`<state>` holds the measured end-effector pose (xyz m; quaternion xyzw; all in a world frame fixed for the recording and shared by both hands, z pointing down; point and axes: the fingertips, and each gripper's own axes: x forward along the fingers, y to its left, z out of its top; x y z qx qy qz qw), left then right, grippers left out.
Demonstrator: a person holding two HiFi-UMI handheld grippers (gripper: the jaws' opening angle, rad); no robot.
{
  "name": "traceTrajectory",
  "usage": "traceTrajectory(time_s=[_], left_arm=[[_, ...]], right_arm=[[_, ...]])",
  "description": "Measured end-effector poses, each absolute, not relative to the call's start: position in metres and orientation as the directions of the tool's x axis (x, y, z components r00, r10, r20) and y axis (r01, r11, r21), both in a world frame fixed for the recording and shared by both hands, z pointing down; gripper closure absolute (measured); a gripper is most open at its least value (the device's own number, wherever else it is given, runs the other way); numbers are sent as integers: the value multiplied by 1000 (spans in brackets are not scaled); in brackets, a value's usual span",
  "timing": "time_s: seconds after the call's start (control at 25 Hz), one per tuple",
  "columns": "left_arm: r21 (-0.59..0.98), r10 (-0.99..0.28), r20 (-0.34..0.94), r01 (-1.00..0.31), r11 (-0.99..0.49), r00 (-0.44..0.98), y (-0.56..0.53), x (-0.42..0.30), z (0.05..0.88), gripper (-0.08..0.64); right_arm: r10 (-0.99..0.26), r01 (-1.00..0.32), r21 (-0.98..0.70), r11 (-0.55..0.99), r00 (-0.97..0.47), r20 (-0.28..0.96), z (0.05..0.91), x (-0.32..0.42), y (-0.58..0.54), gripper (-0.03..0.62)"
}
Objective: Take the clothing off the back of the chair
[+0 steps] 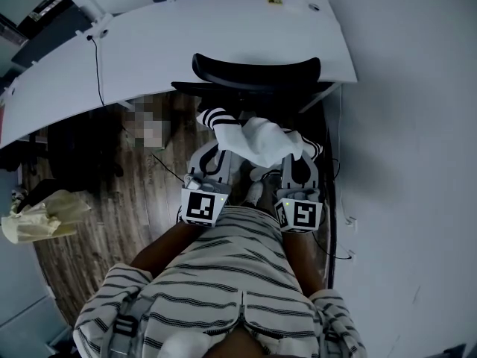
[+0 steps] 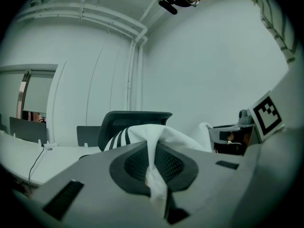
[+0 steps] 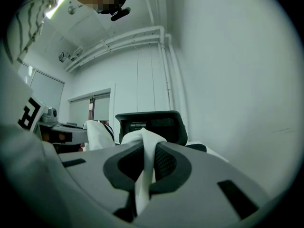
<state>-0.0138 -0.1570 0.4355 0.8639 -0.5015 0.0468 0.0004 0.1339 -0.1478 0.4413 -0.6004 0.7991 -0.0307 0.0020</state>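
Garment (image 1: 257, 139), white with black stripes, hanging just in front of the chair back (image 1: 257, 71).
Long axis runs crosswise from left gripper (image 1: 212, 159) to right gripper (image 1: 296, 162), striped end at the left; both grippers' jaws are clamped on a pinch of the cloth.

The clothing (image 1: 262, 142) is soft, creased white cloth. The chair (image 1: 257, 71) back looks matt black plastic, the floor (image 1: 141, 200) grained wood.
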Motion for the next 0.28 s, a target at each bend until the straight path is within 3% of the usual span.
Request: traceTrajectory(time_s=[0.28], left_arm=[[-44, -863, 83, -864, -502, 498, -153, -36, 446, 528]], right_arm=[[-961, -961, -54, 271, -273, 35, 450, 112, -143, 566]])
